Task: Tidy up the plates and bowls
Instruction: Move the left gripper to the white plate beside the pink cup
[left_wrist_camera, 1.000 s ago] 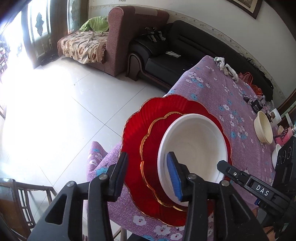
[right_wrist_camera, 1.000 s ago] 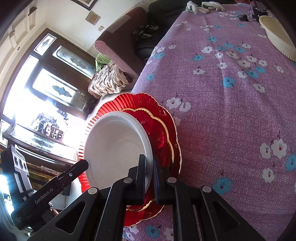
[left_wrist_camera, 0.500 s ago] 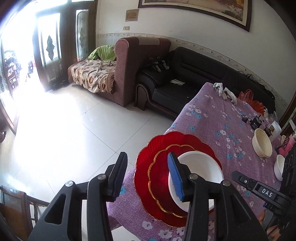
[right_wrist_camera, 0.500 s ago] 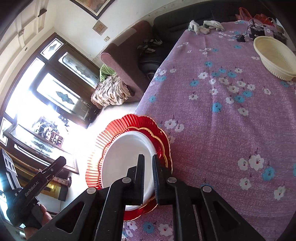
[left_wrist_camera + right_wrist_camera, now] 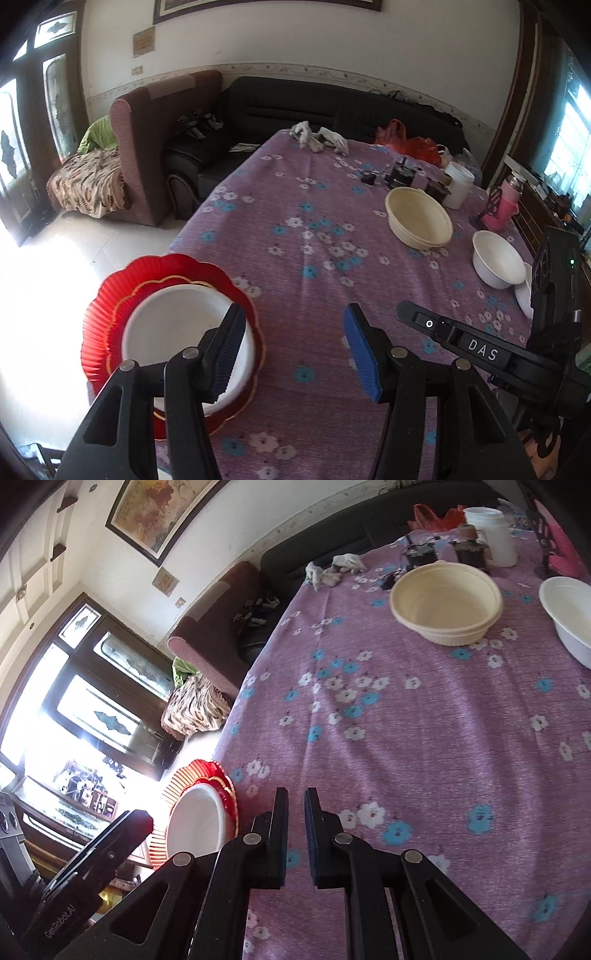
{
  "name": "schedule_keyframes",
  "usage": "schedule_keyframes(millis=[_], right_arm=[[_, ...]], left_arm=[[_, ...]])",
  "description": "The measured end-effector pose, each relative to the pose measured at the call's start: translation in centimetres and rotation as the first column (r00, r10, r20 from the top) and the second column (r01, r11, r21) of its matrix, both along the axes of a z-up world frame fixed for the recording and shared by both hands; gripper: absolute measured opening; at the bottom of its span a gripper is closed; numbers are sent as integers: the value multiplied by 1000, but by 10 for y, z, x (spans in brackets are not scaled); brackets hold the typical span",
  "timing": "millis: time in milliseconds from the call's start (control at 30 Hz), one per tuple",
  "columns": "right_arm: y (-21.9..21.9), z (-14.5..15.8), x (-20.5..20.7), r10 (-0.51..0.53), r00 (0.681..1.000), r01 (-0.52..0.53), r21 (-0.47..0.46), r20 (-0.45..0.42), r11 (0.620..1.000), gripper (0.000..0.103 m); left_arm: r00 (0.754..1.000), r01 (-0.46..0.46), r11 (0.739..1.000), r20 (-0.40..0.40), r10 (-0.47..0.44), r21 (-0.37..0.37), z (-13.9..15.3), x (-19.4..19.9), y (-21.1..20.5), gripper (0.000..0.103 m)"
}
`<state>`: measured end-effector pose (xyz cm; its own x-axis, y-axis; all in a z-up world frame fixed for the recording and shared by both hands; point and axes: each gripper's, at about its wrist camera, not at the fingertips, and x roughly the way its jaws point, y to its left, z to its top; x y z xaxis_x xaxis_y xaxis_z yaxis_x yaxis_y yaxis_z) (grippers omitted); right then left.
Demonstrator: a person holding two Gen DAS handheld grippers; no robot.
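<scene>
Left wrist: white bowl (image 5: 173, 325) upright on red plates (image 5: 107, 295); left tool (image 5: 291, 350) opening, empty

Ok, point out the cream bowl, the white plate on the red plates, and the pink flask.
cream bowl (image 5: 419, 221), left wrist view, inner floor
white plate (image 5: 173, 328), left wrist view, centre
pink flask (image 5: 504, 206), left wrist view, body

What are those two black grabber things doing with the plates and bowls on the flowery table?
A person holds a grabber in each hand and is tidying dishes. A white plate already sits stacked on red plates at the table's corner. Neither grabber holds anything: the left gripper is opening over the purple tablecloth with nothing between its fingers, and the right gripper is shut and empty. A cream bowl and a white bowl wait farther along, not yet stacked.
</scene>
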<state>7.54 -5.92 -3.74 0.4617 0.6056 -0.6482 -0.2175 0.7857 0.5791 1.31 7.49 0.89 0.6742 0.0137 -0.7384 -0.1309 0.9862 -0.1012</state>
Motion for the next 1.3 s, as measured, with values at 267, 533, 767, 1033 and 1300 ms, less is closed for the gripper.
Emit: schedule_keyframes(millis=[267, 533, 767, 1033, 1300], right_arm=[[-112, -7, 1, -175, 984, 175, 15, -21, 984, 10], [-218, -13, -11, -342, 939, 343, 16, -31, 939, 10], [-277, -14, -15, -446, 893, 448, 44, -50, 893, 10], [-295, -10, 9, -516, 852, 524, 164, -88, 836, 10], [-310, -22, 28, -556, 815, 579, 261, -164, 772, 10]], left_arm=[[983, 151, 988, -99, -154, -35, -27, 45, -88, 55], [956, 239, 970, -163, -242, -42, -50, 74, -153, 67], [932, 269, 955, -218, -290, -123, -62, 107, -188, 67], [913, 263, 938, -255, -318, -227, -67, 161, -216, 68], [885, 217, 910, -323, -336, -354, -88, 204, -223, 68]])
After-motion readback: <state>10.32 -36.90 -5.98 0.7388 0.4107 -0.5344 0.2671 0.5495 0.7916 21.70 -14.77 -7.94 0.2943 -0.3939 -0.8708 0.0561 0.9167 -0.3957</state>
